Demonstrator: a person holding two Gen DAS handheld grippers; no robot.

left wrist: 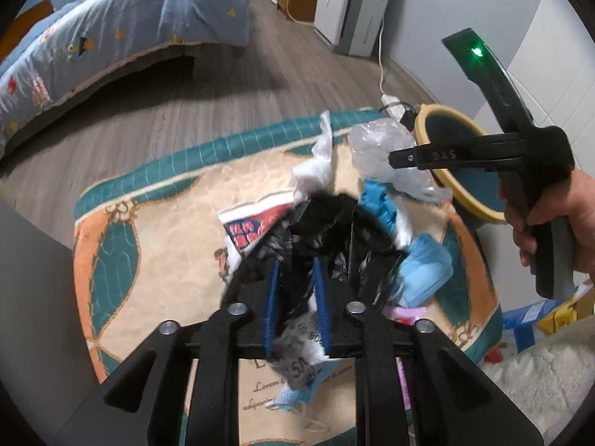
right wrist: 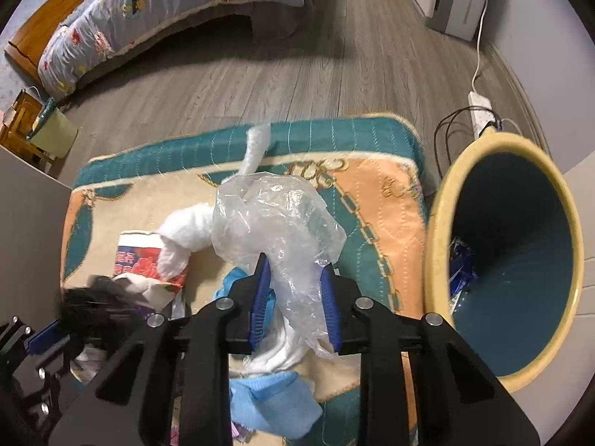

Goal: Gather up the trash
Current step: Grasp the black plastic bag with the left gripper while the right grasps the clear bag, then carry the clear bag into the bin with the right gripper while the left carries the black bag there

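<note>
Trash lies heaped on the rug (right wrist: 386, 200), spread from its left edge toward the right one. Your left gripper (left wrist: 295, 286) has its jaws closed on one black plastic bag (left wrist: 327, 230), bunched with no clear long axis. Beside it lies one red-and-white printed wrapper (right wrist: 148, 256), its length running across the rug. One twisted white tissue (right wrist: 197, 230) follows, its long axis rising from the wrapper toward the rug's far edge, the thin tail pointing away from you. Your right gripper (right wrist: 293, 290) has its jaws clamped on one crumpled clear plastic bag (right wrist: 275, 219), which stands up and away from the pads. Two blue face masks (left wrist: 424, 267) show in the left view. One yellow-rimmed bin (right wrist: 446, 223) sits at the rug's right edge, its mouth tilted toward you.
</note>
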